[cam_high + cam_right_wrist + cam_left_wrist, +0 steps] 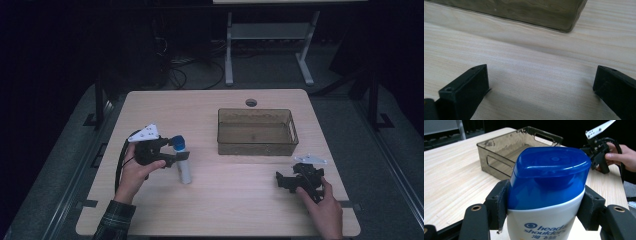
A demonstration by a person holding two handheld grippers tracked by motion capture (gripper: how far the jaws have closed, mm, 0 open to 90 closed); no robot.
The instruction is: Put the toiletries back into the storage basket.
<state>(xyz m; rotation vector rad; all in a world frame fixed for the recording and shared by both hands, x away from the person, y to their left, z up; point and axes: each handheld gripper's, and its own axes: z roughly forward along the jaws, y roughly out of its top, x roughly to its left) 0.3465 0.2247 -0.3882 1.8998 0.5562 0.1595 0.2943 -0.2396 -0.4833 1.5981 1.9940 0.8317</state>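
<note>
One shampoo bottle (183, 159), one bin (257, 131), two tongs.

A white shampoo bottle (546, 220) with a closed blue flip cap (549, 175) stands upright between the pads of the left tongs (175, 152), which press against its sides just below the cap.

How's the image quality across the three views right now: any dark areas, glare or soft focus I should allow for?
High view: dim, surroundings nearly black; the table lit, the bottle small. Left gripper view: bright and sharp, soft glare on the blue cap, the bin clear. Right gripper view: the black pads near the lens are slightly soft, casting a faint shadow on the wood.
</note>
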